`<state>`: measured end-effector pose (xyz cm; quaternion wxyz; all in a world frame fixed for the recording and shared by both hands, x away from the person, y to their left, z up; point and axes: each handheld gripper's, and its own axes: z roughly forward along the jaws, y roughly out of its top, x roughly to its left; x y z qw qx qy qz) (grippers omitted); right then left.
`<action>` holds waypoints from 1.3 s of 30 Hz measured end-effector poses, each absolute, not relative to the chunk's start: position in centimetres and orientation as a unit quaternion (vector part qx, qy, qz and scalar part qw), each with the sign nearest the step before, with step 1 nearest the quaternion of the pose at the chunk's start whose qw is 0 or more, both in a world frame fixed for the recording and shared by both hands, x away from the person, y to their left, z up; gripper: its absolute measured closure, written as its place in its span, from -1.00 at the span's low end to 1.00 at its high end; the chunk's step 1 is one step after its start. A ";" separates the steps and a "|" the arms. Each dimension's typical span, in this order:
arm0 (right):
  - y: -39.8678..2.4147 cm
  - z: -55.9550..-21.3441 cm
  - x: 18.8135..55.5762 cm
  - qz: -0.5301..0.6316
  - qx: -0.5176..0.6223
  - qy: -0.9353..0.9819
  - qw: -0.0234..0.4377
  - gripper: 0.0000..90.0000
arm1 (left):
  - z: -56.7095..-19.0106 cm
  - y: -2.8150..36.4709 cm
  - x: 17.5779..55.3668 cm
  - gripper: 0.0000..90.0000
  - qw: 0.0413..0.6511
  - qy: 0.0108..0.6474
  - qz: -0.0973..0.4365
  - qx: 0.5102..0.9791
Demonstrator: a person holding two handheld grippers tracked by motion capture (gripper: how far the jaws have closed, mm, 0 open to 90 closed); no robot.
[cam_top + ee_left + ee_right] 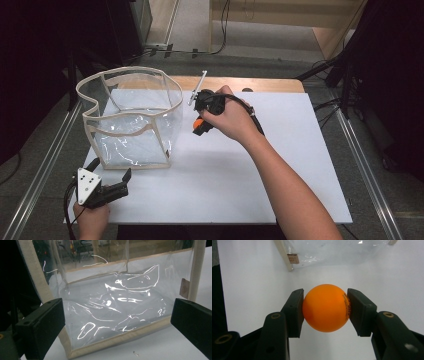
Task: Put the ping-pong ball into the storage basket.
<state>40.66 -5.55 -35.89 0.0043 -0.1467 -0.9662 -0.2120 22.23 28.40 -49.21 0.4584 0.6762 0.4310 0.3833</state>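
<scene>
Orange ball — clamped, above table.

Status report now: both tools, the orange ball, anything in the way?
Right tool shut on orange ball, held above the white board. Left tool open, empty, facing clear bag. Nothing between ball and bag.

Clear bag blocks table's left; right side lies open.
</scene>
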 end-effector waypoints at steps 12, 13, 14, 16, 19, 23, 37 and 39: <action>-5.5 -35.2 40.9 -0.211 -0.151 -0.966 0.005 0.07 | -49.2 28.4 22.3 -1.00 0.459 0.431 0.383 0.676; -5.5 -35.1 41.0 -0.211 -0.152 -0.966 0.004 0.07 | -49.2 28.4 22.3 -1.00 0.459 0.431 0.383 0.676; -5.6 -34.9 41.0 -0.212 -0.152 -0.965 0.003 0.07 | -49.2 28.4 22.3 -1.00 0.459 0.431 0.383 0.676; -5.6 -34.6 41.0 -0.213 -0.155 -0.965 0.004 0.07 | -49.2 28.4 22.3 -1.00 0.459 0.431 0.383 0.676; -5.6 -34.4 41.1 -0.215 -0.153 -0.964 0.004 0.07 | -49.2 28.4 22.3 -1.00 0.459 0.431 0.383 0.676; -5.7 -33.8 41.3 -0.216 -0.153 -0.964 0.004 0.07 | -49.2 28.4 22.3 -1.00 0.459 0.431 0.383 0.676; -5.6 -31.9 42.2 -0.224 -0.152 -0.963 0.006 0.07 | -49.2 28.4 22.2 -1.00 0.458 0.431 0.383 0.676; -5.6 -31.7 42.3 -0.222 -0.152 -0.963 0.006 0.07 | -49.2 28.4 22.2 -1.00 0.458 0.431 0.383 0.676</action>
